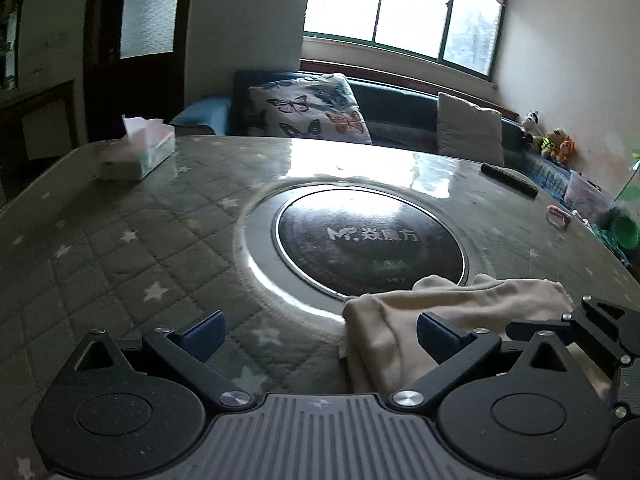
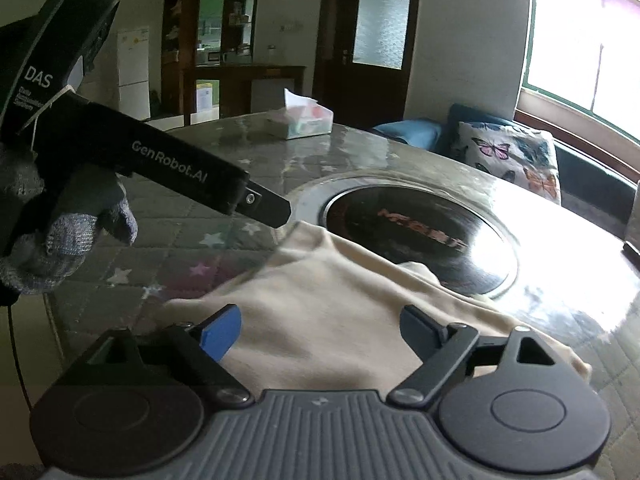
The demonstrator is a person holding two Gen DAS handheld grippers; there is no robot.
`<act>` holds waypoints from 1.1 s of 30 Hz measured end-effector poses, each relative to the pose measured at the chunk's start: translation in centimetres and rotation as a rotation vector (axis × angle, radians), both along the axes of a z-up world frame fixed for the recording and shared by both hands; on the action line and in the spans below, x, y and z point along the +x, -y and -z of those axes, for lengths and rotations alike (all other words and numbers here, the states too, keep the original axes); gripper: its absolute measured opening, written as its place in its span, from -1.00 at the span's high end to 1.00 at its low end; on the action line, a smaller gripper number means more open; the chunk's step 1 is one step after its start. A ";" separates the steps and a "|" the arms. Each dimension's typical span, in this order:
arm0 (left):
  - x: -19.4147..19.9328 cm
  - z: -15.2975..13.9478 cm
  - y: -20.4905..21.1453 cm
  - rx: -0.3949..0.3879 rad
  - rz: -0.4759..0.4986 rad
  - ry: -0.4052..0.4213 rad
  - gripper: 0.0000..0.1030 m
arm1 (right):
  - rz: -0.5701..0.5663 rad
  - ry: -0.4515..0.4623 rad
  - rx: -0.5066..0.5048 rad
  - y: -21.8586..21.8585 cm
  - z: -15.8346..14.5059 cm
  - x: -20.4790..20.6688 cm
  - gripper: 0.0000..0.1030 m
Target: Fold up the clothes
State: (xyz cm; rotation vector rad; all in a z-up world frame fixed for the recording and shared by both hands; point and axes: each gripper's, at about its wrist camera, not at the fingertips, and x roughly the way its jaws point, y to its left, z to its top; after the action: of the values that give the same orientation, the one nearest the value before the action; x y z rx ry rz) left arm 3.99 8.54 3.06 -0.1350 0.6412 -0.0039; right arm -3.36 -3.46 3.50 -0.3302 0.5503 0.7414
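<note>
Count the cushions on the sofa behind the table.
2. A butterfly-print cushion leans on the sofa back, left of centre; a plain cream cushion stands further right. Others may be hidden behind the table edge or out of frame.

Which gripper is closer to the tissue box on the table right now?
Left. The tissue box sits on the left gripper's side of the table, ahead of it. The right gripper is over the cream garment, with the left one between it and the box.

One cream garment point(image 2: 320, 320), one tissue box point(image 1: 140, 152), two cushions point(image 1: 312, 108), one remote point(image 1: 508, 180), one round hob point(image 1: 368, 240), two grippers point(image 1: 320, 336), one table point(image 1: 120, 240).
</note>
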 end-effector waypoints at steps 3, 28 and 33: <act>-0.6 0.1 -0.4 -0.008 -0.014 0.003 -1.00 | -0.011 0.017 -0.014 -1.0 0.2 -0.4 -0.85; -1.3 0.7 -1.7 -0.008 -0.078 -0.021 -1.00 | -0.288 -0.141 0.113 -2.5 -0.2 -3.0 -0.83; -1.3 1.0 -1.3 -0.016 -0.072 -0.025 -1.00 | -0.172 -0.122 0.124 0.9 -1.0 -2.1 -0.86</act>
State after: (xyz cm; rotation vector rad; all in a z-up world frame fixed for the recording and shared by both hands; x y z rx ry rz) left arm 2.68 9.88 2.11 -0.1733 0.6608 0.0619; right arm -5.49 -4.40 4.54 -0.2196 0.5933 0.9622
